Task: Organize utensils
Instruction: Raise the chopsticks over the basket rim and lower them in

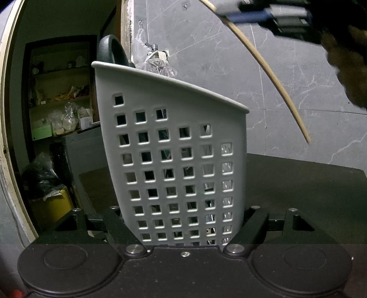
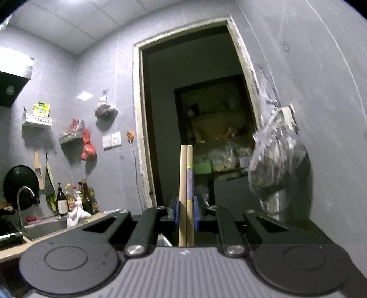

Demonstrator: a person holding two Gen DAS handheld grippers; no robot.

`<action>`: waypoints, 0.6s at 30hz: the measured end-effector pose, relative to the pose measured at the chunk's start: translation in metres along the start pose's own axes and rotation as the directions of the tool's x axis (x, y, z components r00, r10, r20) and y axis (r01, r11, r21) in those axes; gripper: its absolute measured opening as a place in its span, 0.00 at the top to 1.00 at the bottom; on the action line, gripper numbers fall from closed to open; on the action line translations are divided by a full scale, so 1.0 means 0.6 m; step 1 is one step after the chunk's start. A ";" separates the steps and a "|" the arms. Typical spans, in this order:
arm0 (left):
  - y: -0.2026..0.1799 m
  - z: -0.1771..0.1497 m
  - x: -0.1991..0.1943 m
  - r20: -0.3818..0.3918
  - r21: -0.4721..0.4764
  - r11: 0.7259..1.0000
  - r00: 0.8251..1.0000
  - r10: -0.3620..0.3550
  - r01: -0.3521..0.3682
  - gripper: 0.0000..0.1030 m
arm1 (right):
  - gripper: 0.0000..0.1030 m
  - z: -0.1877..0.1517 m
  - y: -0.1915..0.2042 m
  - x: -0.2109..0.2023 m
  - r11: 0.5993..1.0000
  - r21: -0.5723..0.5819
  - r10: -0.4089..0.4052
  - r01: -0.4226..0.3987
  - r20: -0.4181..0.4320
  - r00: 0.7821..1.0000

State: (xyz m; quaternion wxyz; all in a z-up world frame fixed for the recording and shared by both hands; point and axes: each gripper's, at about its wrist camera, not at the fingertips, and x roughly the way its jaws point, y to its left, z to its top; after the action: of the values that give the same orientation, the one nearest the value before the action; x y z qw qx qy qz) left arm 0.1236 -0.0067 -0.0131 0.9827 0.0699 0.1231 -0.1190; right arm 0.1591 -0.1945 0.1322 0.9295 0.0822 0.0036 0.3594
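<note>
A white perforated utensil holder (image 1: 174, 142) stands upright on a dark table (image 1: 309, 194), filling the middle of the left wrist view. My left gripper (image 1: 183, 220) is shut on its lower part, one finger on each side. A black looped handle (image 1: 112, 50) pokes out of its top at the back. A pair of wooden chopsticks (image 2: 186, 174) stands upright between the blue pads of my right gripper (image 2: 186, 213), which is shut on them. In the left wrist view those chopsticks (image 1: 273, 75) hang down at upper right, above and right of the holder, from the right gripper (image 1: 252, 16).
A grey tiled wall (image 1: 286, 68) stands behind the table. A clear plastic bag (image 2: 275, 155) hangs on it beside a dark doorway (image 2: 195, 103). A faucet (image 2: 23, 199), sink and bottles (image 2: 75, 199) sit far left. Shelves with clutter (image 1: 59, 110) lie beyond the doorway.
</note>
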 end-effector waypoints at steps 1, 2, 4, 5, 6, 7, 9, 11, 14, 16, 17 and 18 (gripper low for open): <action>0.000 0.000 0.000 0.000 -0.002 1.000 1.000 -0.001 0.001 0.25 | 0.86 0.008 0.002 0.005 1.000 0.000 0.012 -0.012 0.011 1.000; 0.000 0.000 0.000 0.000 -0.004 1.000 1.000 -0.001 0.001 0.25 | 0.86 0.016 0.005 0.009 1.000 0.001 0.021 -0.021 0.022 1.000; 0.002 -0.001 0.000 0.001 -0.004 1.000 1.000 -0.001 0.001 0.25 | 0.86 0.031 0.011 0.021 0.999 -0.002 0.047 -0.047 0.046 0.998; 0.002 -0.001 0.000 0.001 -0.004 1.000 1.000 0.000 0.000 0.25 | 0.86 0.036 0.013 0.027 0.998 -0.001 0.061 -0.061 0.059 0.996; 0.002 -0.001 0.000 0.001 -0.005 1.000 1.000 -0.001 0.001 0.25 | 0.86 0.041 0.017 0.034 0.997 0.001 0.077 -0.077 0.071 0.995; 0.002 -0.001 0.000 0.001 -0.005 1.000 1.000 -0.001 0.001 0.25 | 0.86 0.045 0.021 0.040 0.996 0.003 0.094 -0.094 0.082 0.992; 0.002 -0.001 0.000 0.001 -0.004 1.000 1.000 -0.001 0.001 0.25 | 0.86 0.050 0.029 0.054 0.992 0.008 0.123 -0.125 0.102 0.987; 0.003 -0.001 0.000 0.002 -0.003 1.000 1.000 0.000 0.000 0.24 | 0.86 0.053 0.033 0.069 0.989 0.018 0.146 -0.149 0.115 0.983; 0.004 -0.002 0.000 0.002 -0.004 1.000 1.000 -0.002 0.002 0.24 | 0.86 0.054 0.037 0.090 0.983 0.039 0.171 -0.177 0.128 0.977; 0.004 -0.002 -0.001 0.003 -0.005 1.000 1.000 -0.002 0.002 0.24 | 0.86 0.051 0.039 0.103 0.980 0.055 0.184 -0.193 0.134 0.974; 0.005 -0.002 -0.001 0.003 -0.005 1.000 1.000 -0.002 0.002 0.24 | 0.86 0.047 0.039 0.109 0.978 0.062 0.187 -0.197 0.138 0.973; 0.005 -0.002 -0.001 0.003 -0.005 1.000 1.000 -0.002 0.002 0.24 | 0.86 0.044 0.039 0.114 0.977 0.071 0.190 -0.201 0.140 0.972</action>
State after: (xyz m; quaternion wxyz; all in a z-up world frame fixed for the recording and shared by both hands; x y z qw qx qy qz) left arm 0.1236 -0.0038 -0.0138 0.9830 0.0670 0.1220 -0.1199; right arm 0.1960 -0.1358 0.1652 0.8834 0.1450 -0.0512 0.4426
